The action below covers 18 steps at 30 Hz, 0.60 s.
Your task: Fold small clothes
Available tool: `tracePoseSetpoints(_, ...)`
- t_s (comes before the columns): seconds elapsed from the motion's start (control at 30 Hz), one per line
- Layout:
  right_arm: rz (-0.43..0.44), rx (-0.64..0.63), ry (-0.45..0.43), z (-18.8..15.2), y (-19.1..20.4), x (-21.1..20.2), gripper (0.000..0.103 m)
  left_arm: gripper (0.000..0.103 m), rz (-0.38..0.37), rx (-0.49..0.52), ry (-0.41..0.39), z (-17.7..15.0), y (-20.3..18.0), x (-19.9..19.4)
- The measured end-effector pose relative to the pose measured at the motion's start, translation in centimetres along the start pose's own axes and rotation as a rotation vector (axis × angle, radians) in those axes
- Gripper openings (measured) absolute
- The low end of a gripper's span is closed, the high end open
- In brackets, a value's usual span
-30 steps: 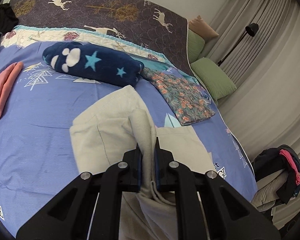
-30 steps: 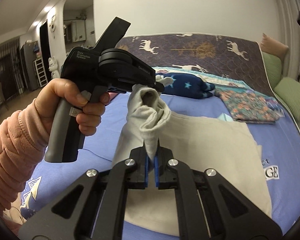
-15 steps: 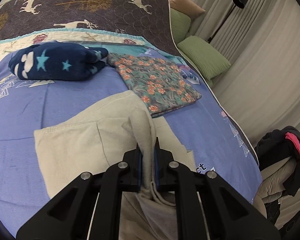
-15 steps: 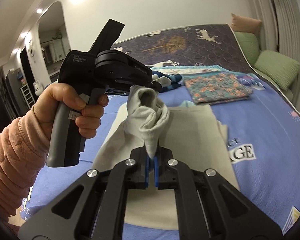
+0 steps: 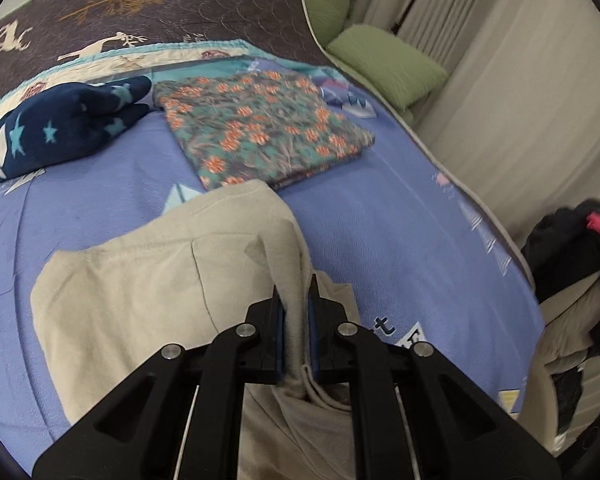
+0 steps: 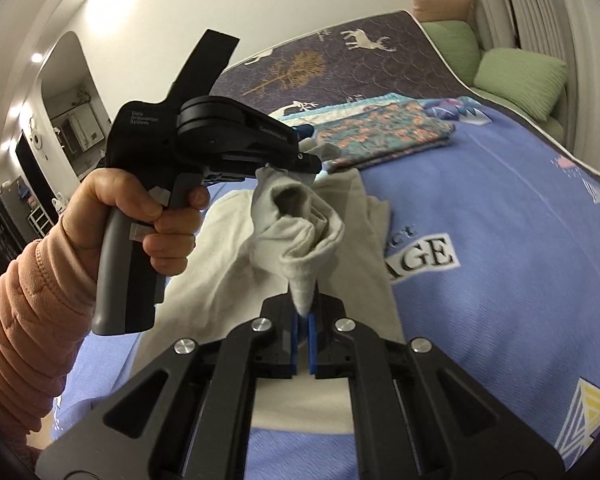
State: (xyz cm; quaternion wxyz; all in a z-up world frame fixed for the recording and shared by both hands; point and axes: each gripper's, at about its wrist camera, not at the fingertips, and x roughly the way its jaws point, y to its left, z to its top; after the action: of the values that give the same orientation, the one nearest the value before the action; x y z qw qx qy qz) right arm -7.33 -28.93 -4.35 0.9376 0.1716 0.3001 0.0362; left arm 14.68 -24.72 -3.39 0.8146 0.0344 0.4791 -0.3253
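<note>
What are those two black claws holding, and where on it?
Both pinch the beige garment: the left gripper a bunched fold along its edge, the right gripper the tip of another bunched part.

Bright indoor ceiling light, glare on the wall, slight motion blur, strong fisheye bending at edges.

Printed in small white letters on the black body of the left gripper [image 6: 316, 166]: "Data Acquisition System". On the blue bedspread [image 6: 500, 208], near its right edge, large dark letters "AGE" in a white box, the word's start hidden by cloth. In the left wrist view, only "t" legible there.
</note>
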Motion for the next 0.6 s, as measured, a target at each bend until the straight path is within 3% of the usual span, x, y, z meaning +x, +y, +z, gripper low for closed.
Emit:
tracePoseSetpoints(0.43,0.043,0.056,0.073,-1.3,-1.1,0.1,0.003,0.012,0.103,0.155,0.023,-1.6,-3.0,2.0)
tracePoseSetpoints(0.5,0.052,0.061,0.078,-1.4,-1.0,0.1,0.003,0.024,0.085,0.167,0.023,-1.9,-3.3,2.0)
tracePoseSetpoints(0.57,0.071,0.073,0.084,-1.5,-1.1,-0.1,0.003,0.045,0.079,0.170,0.026,-2.4,-3.6,1.7)
tracePoseSetpoints(0.6,0.082,0.080,0.087,-1.6,-1.2,-0.2,0.003,0.047,0.087,0.178,0.014,-3.0,-3.7,1.1)
